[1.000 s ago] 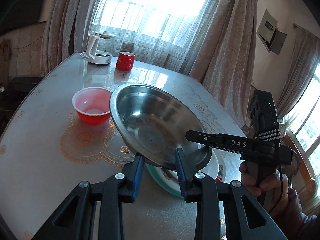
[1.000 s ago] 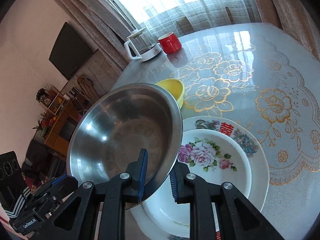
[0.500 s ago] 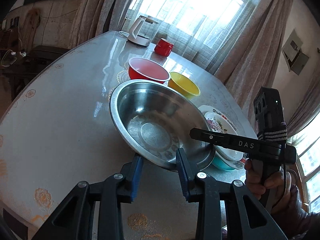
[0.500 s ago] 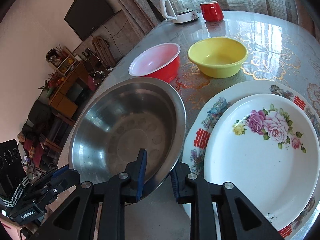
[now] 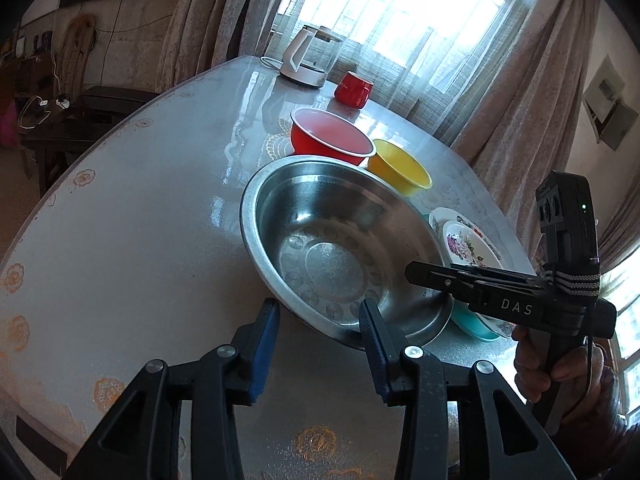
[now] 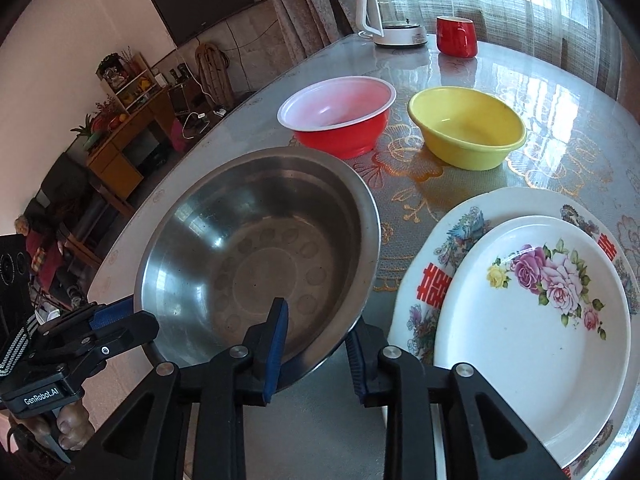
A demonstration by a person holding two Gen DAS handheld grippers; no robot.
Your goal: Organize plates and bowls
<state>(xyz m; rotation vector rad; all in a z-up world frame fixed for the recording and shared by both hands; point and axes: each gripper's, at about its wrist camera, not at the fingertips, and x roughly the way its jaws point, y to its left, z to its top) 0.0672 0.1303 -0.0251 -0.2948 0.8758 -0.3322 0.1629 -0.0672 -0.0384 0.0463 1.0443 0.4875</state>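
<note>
A steel bowl (image 5: pixel 336 248) (image 6: pixel 256 252) rests on the table. My left gripper (image 5: pixel 318 326) has its jaws apart around the bowl's near rim, not clamping it. My right gripper (image 6: pixel 316 332) also has its jaws apart, straddling the bowl's rim at its right side. A red bowl (image 6: pixel 340 114) (image 5: pixel 328 138) and a yellow bowl (image 6: pixel 468 132) (image 5: pixel 400 170) stand behind the steel bowl. To its right is a stack of plates: a white flowered plate (image 6: pixel 536 320) on a larger patterned plate (image 6: pixel 452 232).
A white kettle (image 5: pixel 306 58) (image 6: pixel 394 16) and a red mug (image 5: pixel 354 90) (image 6: pixel 456 36) stand at the table's far end by the curtained window. A teal dish (image 5: pixel 472 322) shows under the plates. The table's near edge (image 5: pixel 48 432) lies at lower left.
The steel bowl came down from above the plate stack to the table left of the plates. Both grippers' jaws have opened wider around its rim.
</note>
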